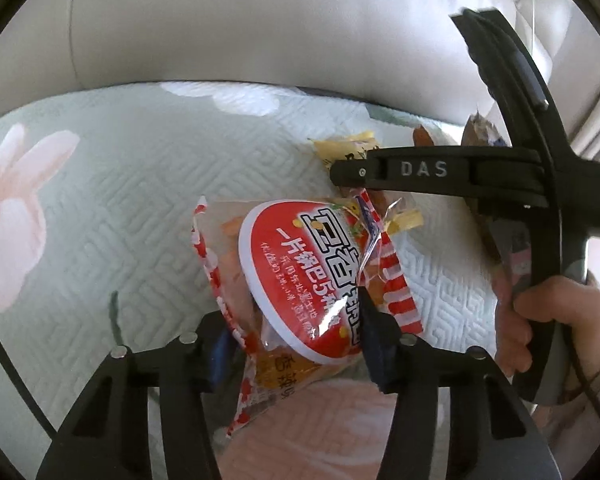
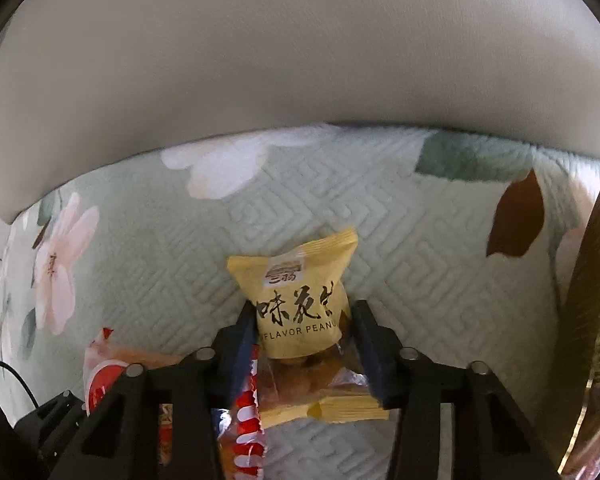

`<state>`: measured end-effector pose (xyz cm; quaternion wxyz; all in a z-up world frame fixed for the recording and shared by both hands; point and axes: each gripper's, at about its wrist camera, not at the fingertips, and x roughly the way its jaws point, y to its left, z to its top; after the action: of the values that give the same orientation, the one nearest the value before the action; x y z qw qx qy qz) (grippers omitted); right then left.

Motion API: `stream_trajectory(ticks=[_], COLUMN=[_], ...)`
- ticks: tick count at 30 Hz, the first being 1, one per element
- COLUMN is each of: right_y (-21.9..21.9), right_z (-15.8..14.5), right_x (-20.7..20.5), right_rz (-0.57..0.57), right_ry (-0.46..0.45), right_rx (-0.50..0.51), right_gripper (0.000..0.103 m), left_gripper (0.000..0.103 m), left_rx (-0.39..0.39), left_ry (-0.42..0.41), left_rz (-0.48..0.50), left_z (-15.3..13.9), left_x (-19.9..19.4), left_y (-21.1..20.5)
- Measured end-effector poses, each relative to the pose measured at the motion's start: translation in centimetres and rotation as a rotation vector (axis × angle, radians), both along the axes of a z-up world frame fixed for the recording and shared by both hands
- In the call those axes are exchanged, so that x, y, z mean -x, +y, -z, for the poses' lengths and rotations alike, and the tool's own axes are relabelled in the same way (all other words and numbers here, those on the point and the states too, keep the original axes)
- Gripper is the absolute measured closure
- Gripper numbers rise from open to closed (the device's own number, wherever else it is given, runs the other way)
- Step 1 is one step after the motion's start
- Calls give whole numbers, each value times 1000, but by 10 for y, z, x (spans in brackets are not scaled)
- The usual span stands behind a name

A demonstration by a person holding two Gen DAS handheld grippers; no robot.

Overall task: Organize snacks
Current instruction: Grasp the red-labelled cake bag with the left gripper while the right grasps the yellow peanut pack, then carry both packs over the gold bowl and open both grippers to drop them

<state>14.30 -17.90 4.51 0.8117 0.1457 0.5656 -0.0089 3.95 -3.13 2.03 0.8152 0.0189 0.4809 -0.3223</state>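
Step in hand: the pick-up, both sides at once. Left gripper (image 1: 296, 320) has its jaws pressed onto a red-and-white crinkly plastic snack packet with a round red label (image 1: 300, 276). Right gripper (image 2: 302, 340) is clamped on a small yellow foil peanut packet (image 2: 300, 300). Both packets lie on a pale green quilted cover with pink flower print (image 1: 112, 184), side by side and slightly overlapping.

Next move, my judgement: lift each clear without snagging the other's crimped edge, then carry to a sorting place, none visible.

Surroundings: grey-white padded backrest (image 2: 300, 60) behind; sofa or bed, cannot tell.
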Motion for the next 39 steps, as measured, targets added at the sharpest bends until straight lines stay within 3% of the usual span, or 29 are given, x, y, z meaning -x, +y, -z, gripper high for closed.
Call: stream_trajectory(ticks=[4,8,17,27,32,39], right_y=[1,-12,-35,-99,-147,-210], right_z=[-7,-32,-128,-200,-213,-210], right_x=[3,12,24,68,103,146], right_rz=[13,23,16,104,183,270], right_ry=[-23,-74,-252,-355,-357,-293], right_rx=[-45,-96,-135,-132,-114,-112], right_gripper=[59,59,59,59,59,59], left_gripper=[55,55,55,54,54,54], left_rx=[46,61,89,174,223,195], left_ry=[-10,-61,-112,-146,-113,-136], left_rz=[-6,-12,-78,-73,-60,39], left_z=[-9,-33,-94,-147,-159,-170], left_x=[3,9,13,22,30,60], left_y=[14,25,29,-33,-72,-135])
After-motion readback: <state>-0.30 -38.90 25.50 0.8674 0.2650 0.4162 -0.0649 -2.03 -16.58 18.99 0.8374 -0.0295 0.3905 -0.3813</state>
